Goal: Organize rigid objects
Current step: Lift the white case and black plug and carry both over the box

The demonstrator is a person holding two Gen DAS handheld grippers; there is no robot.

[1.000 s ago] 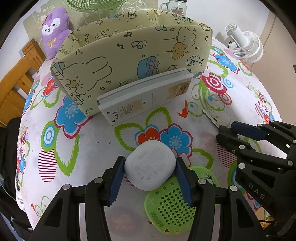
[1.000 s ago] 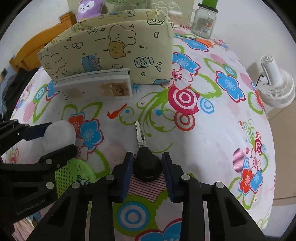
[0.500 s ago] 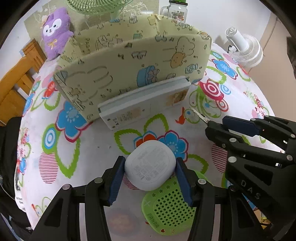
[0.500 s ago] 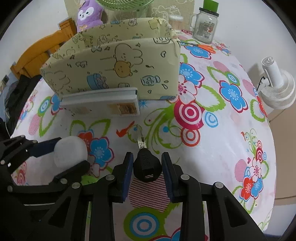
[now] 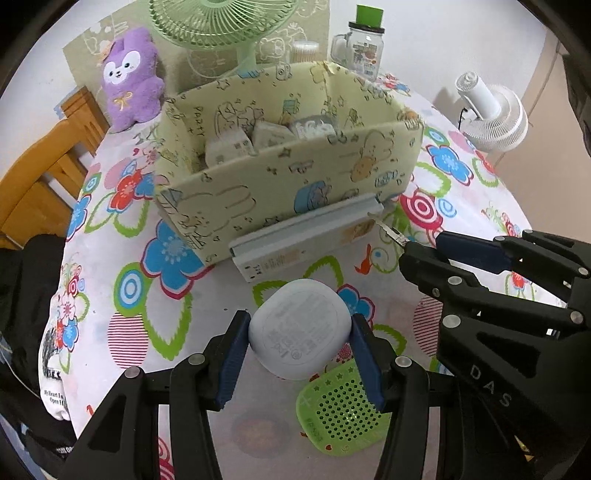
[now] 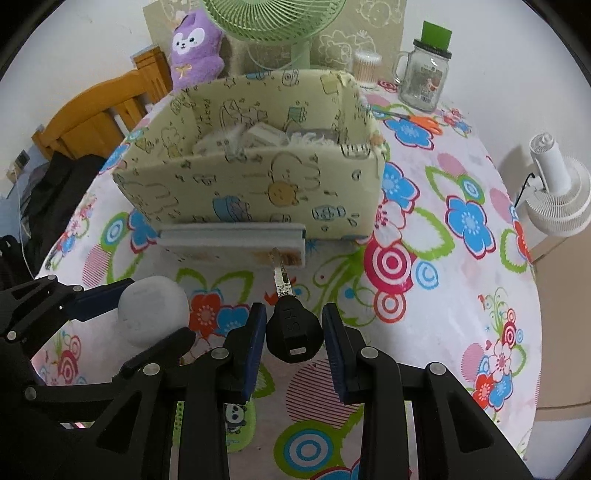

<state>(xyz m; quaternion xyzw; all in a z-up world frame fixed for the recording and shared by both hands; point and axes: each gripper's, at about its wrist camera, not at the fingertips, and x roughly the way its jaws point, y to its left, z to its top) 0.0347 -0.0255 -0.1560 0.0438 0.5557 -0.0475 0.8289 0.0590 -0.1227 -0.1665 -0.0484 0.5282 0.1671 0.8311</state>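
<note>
Two grippers, two catches, both held clear above the flowered tablecloth (image 5: 122, 332). The left gripper (image 5: 299, 334) has its blue pads clamped narrow on a white rounded case (image 5: 299, 328), label side toward the camera, with a green perforated disc (image 5: 343, 413) lying on the cloth under and just right of it. To its right, the right gripper (image 6: 293, 328) is squeezed tight on the black head of a key (image 6: 293, 326), the metal blade poking out toward the far side. Beyond them a pale flat box (image 5: 306, 240) lies touching the near wall of the cartoon-print storage bin (image 5: 280, 184), which has several small pale items inside. Further back stand a purple plush (image 5: 129, 81), a green fan (image 5: 221, 26) and a glass jar (image 6: 424, 77); a white fan (image 6: 557, 195) sits off to the right.
</note>
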